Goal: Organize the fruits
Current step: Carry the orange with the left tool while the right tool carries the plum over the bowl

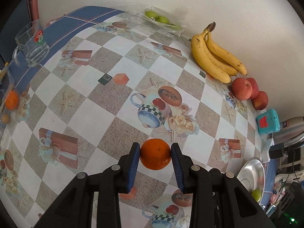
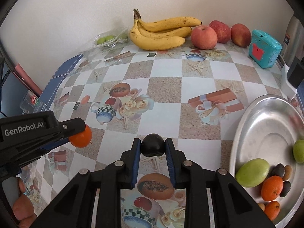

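My left gripper (image 1: 155, 154) is shut on an orange (image 1: 155, 154) and holds it above the patterned tablecloth; the same orange (image 2: 81, 137) shows at the left of the right wrist view. My right gripper (image 2: 152, 147) is shut on a dark plum (image 2: 152, 147) above the table. A metal plate (image 2: 266, 125) at the right holds green fruits (image 2: 252, 172), oranges (image 2: 271, 188) and dark small fruits (image 2: 278, 171). Bananas (image 2: 161, 32) and three red apples (image 2: 204, 37) lie along the back wall.
A clear tray of green fruits (image 1: 161, 20) sits at the back. A glass mug (image 1: 31, 45) stands at the left edge. Another orange (image 1: 11, 100) lies far left. A teal box (image 2: 264, 48) and a steel flask (image 2: 294, 38) stand at the right.
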